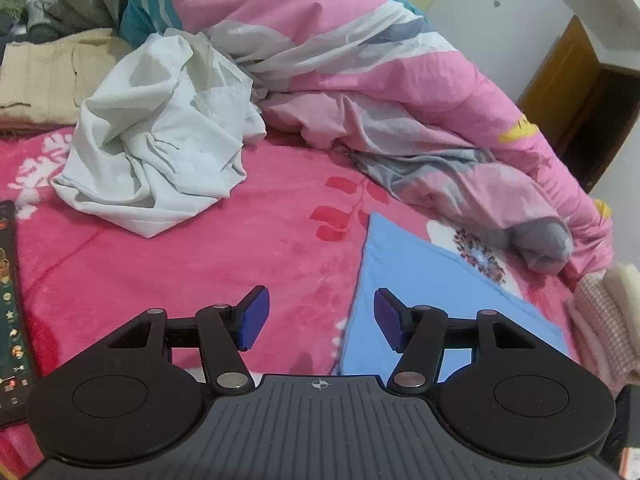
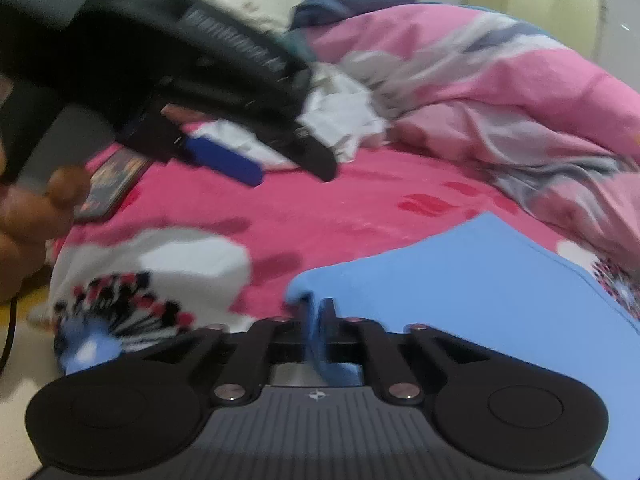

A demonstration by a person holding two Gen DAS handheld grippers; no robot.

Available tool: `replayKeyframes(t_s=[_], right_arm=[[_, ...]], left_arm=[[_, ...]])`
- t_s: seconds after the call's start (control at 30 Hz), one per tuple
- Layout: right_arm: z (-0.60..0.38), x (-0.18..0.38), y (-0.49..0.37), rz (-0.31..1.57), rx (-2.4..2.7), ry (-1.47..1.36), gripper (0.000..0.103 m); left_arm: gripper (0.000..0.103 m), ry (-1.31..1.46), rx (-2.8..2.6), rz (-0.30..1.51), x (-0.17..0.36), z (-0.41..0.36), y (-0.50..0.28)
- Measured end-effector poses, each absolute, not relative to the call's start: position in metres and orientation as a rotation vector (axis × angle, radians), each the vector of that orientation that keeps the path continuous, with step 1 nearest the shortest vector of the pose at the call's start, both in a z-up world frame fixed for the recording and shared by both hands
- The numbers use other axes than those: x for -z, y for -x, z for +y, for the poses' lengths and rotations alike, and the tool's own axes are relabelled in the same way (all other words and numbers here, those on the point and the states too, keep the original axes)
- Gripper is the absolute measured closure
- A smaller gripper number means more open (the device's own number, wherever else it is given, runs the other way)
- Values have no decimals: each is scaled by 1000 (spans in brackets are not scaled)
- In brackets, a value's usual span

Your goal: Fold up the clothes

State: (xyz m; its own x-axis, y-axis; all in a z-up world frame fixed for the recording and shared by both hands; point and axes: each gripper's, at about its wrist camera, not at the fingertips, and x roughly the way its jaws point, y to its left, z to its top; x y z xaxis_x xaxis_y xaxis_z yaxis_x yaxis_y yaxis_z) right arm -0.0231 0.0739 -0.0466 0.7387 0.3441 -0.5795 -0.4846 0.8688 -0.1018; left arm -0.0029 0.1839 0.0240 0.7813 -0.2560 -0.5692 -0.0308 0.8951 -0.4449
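Right gripper [image 2: 318, 320] pinching blue cloth [image 2: 480, 280] edge, corner pointing away

Left tool [image 2: 276, 160] blurred; phone [image 1: 10, 304] edge-cropped.

Open bed centre, clutter around the edges

Pink bedspread [image 1: 200, 248] lies bare ahead of the left claw [image 1: 316, 320]; crumpled white garment [image 1: 160, 140] blocks behind it; heaped quilt [image 1: 400, 80] walls the right; phone [image 1: 8, 300] borders the left.

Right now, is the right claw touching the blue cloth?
Touching. The right wrist view shows the right claw shut, with an edge of the blue cloth pinched between its pads.
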Motion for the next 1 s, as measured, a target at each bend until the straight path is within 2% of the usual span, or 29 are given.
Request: replayKeyframes(t_s=[0.13,0.37,0.73,1.0], right_arm=[[37,29,23,579,-431,4,101],[-21,8,25,544,-416,-282,102],[-35,7,24,513,-431,-337,102],[-45,3,27,475,-441,-354,102]], left_arm=[[41,538,155,687,-24,191,-7],[21,693,246,740,-21,190,-34],[21,761,394,904,2,153,-102],[39,721,401,987,20,132,-161]])
